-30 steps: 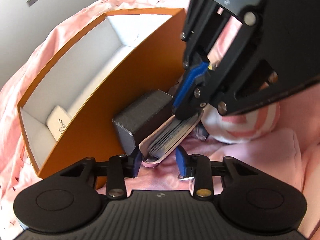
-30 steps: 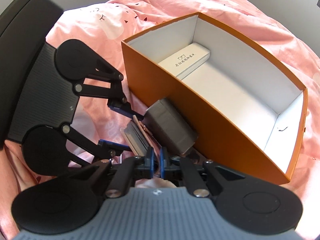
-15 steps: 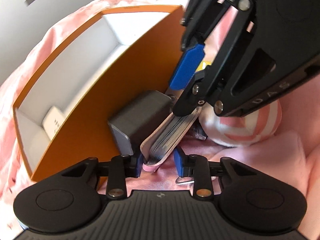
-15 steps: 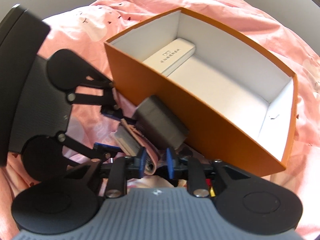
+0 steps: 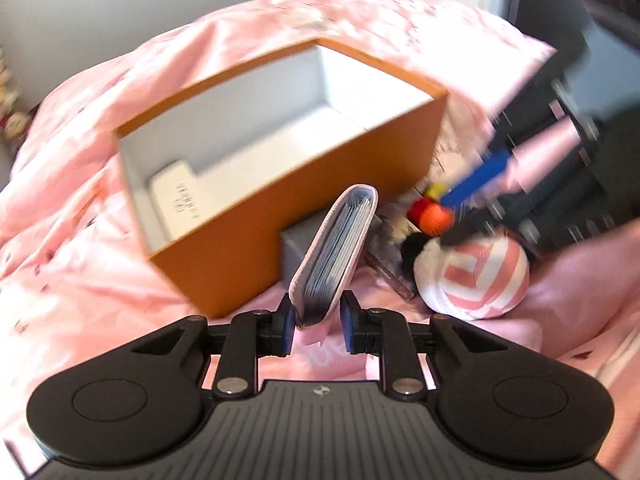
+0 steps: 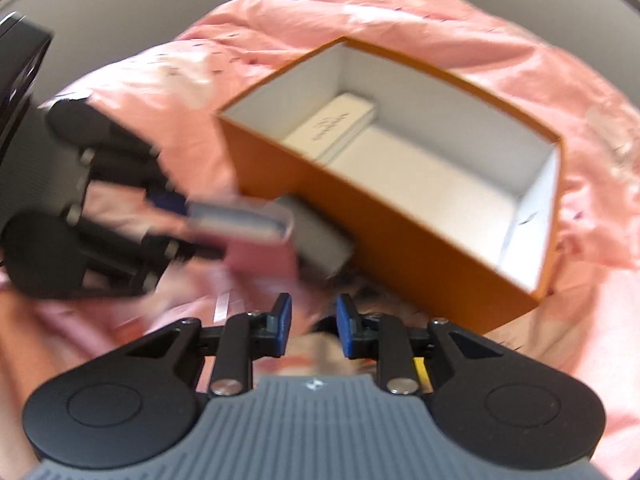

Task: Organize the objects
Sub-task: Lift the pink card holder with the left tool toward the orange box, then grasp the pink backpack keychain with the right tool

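My left gripper point(image 5: 317, 320) is shut on a pink card holder point(image 5: 336, 248) full of grey cards and holds it lifted, tilted toward the orange box point(image 5: 304, 184). In the right wrist view the card holder point(image 6: 240, 220) shows blurred at the left, beside the orange box point(image 6: 400, 224). The box has a white inside and holds a white case point(image 6: 332, 128). My right gripper point(image 6: 314, 326) is open and empty, drawn back from the card holder.
A grey block point(image 5: 298, 248) lies against the box's near wall. A pink-and-white striped plush point(image 5: 476, 272) with an orange ball point(image 5: 436, 218) lies to the right. Everything rests on a rumpled pink bedspread point(image 5: 100, 264).
My right gripper has opened, let go of the card holder and pulled away. My left gripper has lifted the card holder up off the bedspread.
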A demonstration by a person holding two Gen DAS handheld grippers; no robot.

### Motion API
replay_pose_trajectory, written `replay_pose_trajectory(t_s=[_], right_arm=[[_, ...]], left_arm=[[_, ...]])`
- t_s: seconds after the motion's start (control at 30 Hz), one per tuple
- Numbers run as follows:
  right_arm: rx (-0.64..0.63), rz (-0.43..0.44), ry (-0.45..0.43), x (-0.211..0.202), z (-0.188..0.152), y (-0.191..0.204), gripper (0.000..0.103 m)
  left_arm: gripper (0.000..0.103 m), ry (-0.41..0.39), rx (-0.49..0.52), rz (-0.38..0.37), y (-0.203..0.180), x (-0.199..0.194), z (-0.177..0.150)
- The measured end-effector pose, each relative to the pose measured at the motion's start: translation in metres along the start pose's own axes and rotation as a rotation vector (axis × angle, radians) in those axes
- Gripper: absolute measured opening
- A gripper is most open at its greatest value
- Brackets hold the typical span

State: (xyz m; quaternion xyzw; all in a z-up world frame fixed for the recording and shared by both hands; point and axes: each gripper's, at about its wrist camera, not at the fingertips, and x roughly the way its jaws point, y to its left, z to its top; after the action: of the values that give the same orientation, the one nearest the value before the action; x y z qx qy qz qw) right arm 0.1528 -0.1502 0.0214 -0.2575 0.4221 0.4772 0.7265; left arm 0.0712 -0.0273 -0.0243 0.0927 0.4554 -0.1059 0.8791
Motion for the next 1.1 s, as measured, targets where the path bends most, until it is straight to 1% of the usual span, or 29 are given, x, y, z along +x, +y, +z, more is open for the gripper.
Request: replay_pose_trajectory(t_s=[0.1, 0.17, 0.2, 0.23, 0.3, 0.33, 0.43, 0.47, 0.57, 0.63, 0.67, 0.7, 0.77, 0.87, 0.97, 1.1], right_arm=[[0.015, 0.089, 0.020, -0.005, -0.003, 0.010, 0.026], [0.022, 0.156, 0.046, -0.003, 0.000, 0.020, 0.026], [0.023, 0.183, 0.059, -0.001, 0.002, 0.025, 0.026], [0.022, 0.206, 0.070, 0.002, 0.005, 0.032, 0.026], [0.014, 0.233, 0.087, 0.006, 0.010, 0.044, 0.026], [0.006, 0.234, 0.099, 0.009, 0.014, 0.050, 0.028], [-0.028, 0.222, 0.163, 0.020, 0.023, 0.067, 0.040], [-0.041, 0.213, 0.197, 0.026, 0.025, 0.072, 0.042], [-0.093, 0.175, 0.275, 0.040, 0.023, 0.083, 0.042], [-0.093, 0.141, 0.310, 0.045, 0.019, 0.083, 0.042], [-0.071, 0.150, 0.319, 0.045, 0.018, 0.080, 0.033], [-0.044, 0.166, 0.328, 0.045, 0.019, 0.076, 0.032], [-0.019, 0.164, 0.319, 0.039, 0.018, 0.070, 0.027], [0.027, 0.170, 0.293, 0.028, 0.017, 0.062, 0.023], [0.090, 0.201, 0.235, 0.010, 0.017, 0.050, 0.022], [0.183, 0.222, 0.115, -0.016, 0.027, 0.030, 0.022]], left_arm=[[0.026, 0.020, -0.065, 0.023, 0.006, -0.018, -0.002], [0.026, 0.039, -0.112, 0.039, 0.012, -0.022, -0.001], [0.026, 0.044, -0.131, 0.047, 0.023, -0.022, 0.001], [0.026, 0.045, -0.145, 0.054, 0.029, -0.023, 0.002], [0.026, 0.042, -0.165, 0.070, 0.032, -0.029, -0.005], [0.026, 0.043, -0.175, 0.076, 0.033, -0.030, -0.007], [0.026, 0.047, -0.208, 0.078, 0.037, -0.038, -0.014], [0.025, 0.046, -0.219, 0.076, 0.035, -0.044, -0.017], [0.022, 0.036, -0.232, 0.066, 0.035, -0.050, -0.022], [0.020, 0.028, -0.230, 0.063, 0.034, -0.050, -0.023], [0.020, 0.026, -0.230, 0.057, 0.034, -0.049, -0.022], [0.020, 0.025, -0.230, 0.055, 0.034, -0.049, -0.022], [0.020, 0.018, -0.226, 0.058, 0.034, -0.048, -0.022], [0.020, 0.025, -0.238, 0.054, 0.037, -0.044, -0.023], [0.020, 0.040, -0.245, 0.053, 0.038, -0.037, -0.023], [0.021, 0.040, -0.257, 0.032, 0.040, -0.024, -0.020]])
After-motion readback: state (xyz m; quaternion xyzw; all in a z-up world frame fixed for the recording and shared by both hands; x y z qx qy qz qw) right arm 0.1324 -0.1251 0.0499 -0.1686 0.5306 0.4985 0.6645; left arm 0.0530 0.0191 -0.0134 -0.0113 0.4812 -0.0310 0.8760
